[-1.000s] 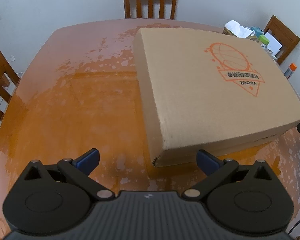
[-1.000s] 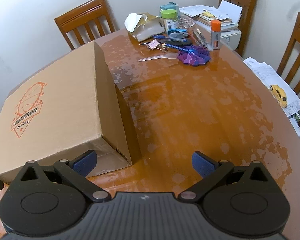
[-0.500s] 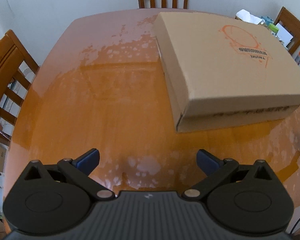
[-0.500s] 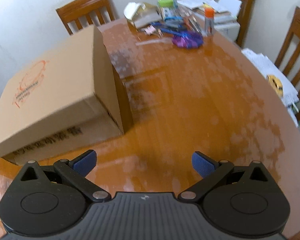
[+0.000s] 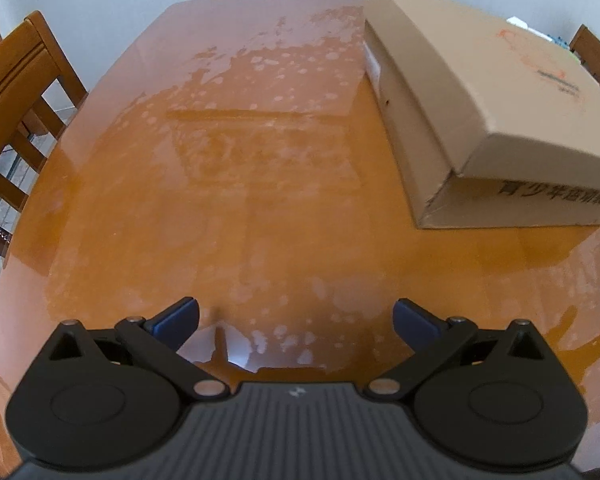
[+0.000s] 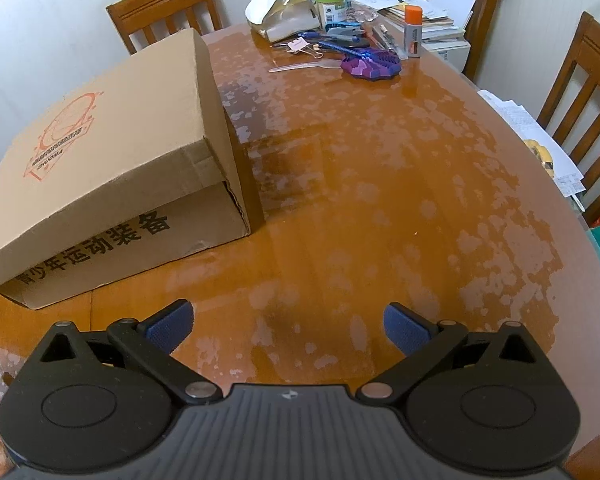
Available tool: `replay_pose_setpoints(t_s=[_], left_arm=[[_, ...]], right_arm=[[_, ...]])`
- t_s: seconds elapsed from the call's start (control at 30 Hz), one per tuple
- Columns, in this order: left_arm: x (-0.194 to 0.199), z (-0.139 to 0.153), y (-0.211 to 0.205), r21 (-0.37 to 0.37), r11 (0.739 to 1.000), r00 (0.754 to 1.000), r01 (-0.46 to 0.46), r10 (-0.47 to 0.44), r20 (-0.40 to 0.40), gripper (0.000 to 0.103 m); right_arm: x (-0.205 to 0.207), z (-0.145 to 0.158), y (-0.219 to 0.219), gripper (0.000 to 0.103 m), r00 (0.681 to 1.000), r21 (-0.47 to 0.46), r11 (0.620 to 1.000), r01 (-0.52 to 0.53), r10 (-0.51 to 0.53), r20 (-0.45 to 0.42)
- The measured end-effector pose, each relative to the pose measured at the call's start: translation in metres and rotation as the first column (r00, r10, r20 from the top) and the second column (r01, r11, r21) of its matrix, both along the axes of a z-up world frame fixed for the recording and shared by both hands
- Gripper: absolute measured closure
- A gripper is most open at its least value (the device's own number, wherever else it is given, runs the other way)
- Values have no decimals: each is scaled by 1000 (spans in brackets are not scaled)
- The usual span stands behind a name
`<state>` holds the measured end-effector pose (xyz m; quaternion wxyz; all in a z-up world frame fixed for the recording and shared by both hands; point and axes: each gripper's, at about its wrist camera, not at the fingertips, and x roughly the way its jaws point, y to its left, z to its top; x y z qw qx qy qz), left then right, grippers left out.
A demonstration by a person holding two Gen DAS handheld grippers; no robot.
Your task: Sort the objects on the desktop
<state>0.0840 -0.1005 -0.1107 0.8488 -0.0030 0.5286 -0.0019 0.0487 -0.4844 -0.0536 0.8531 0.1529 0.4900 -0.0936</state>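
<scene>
Left wrist view: the cardboard box point(image 5: 476, 92) lies closed on the table point(image 5: 228, 184), its front panel printed with blurred black Chinese characters and its lid with an orange emblem, while the left gripper point(image 5: 296, 318) hovers over bare wood short of the box, to its left, fingers spread wide and empty. Right wrist view: the box point(image 6: 112, 152) shows "运动装备" on its front and an orange basketball emblem marked "ZHUOMA" on the lid; beyond the box, at the far edge, lie a purple toy point(image 6: 372, 66), a green-lidded jar point(image 6: 330, 4) and an orange-capped glue stick point(image 6: 413, 30), and the right gripper point(image 6: 287, 326) hangs right of the box's near corner, fingers wide apart, holding nothing.
</scene>
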Motion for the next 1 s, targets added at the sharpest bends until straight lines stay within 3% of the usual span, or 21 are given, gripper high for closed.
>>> replay_pose_setpoints(t_s=[0.17, 0.67, 1.0], left_arm=[[0, -17, 3, -1, 1000, 999, 5, -5, -41, 0], [4, -22, -5, 6, 998, 995, 60, -60, 82, 0], [4, -21, -5, 5, 997, 994, 80, -80, 75, 0]], right_arm=[[-3, -1, 4, 0, 1000, -5, 1000, 9, -9, -10], [-4, -8, 6, 0, 999, -38, 999, 17, -19, -38], [-3, -5, 4, 0, 998, -52, 998, 33, -35, -45]])
